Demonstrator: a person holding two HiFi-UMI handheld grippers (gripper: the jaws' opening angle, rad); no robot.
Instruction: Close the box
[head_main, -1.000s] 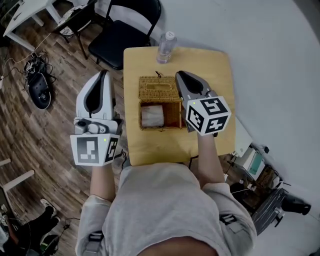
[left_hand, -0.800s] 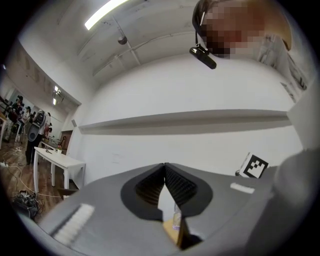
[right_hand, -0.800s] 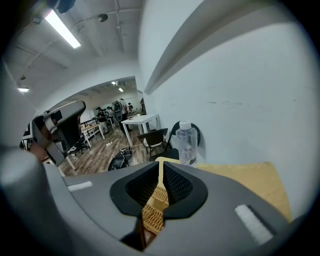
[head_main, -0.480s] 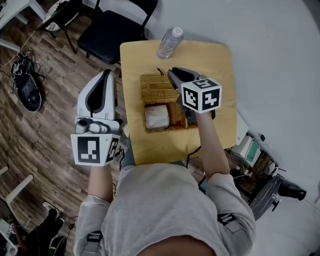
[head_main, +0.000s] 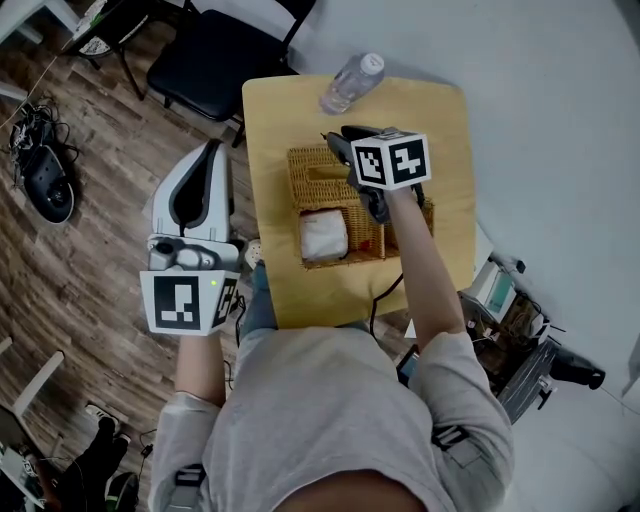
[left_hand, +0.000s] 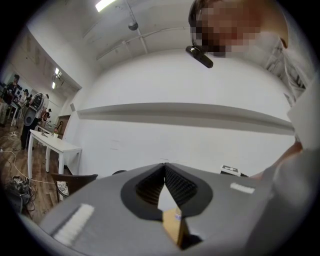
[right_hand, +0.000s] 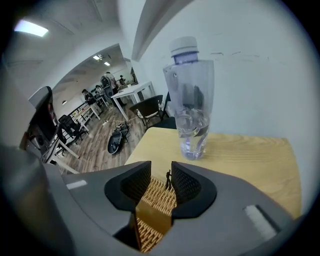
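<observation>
A small pale wooden tabletop (head_main: 440, 130) stands against a white wall (head_main: 560, 120), with dark wood-plank floor (head_main: 90, 200) to its left and a black chair (head_main: 210, 70) beyond its far edge. A clear water bottle (head_main: 350, 85) stands near the tabletop's far edge. In the right gripper view, a long room with white tables and distant people opens behind it.

The wicker box (head_main: 345, 258) sits in the middle of the tabletop, its lid (head_main: 315, 175) open at the far side. A pale, folded-looking thing (head_main: 322, 237) lies inside; what it is cannot be made out. The person's right arm and the marker cube cover the box's right side. Equipment at the picture's lower right is too cluttered to identify.

The right gripper (right_hand: 161, 175) hangs tilted down over the lid. Its fingers (right_hand: 137, 182) have just been opening and stand released, with the lid's woven surface and a small dark loop showing in the gap between them.

The left gripper (left_hand: 164, 167) is held off the tabletop's left side, over the floor, well apart from the box, its fingers clenched together on nothing.
</observation>
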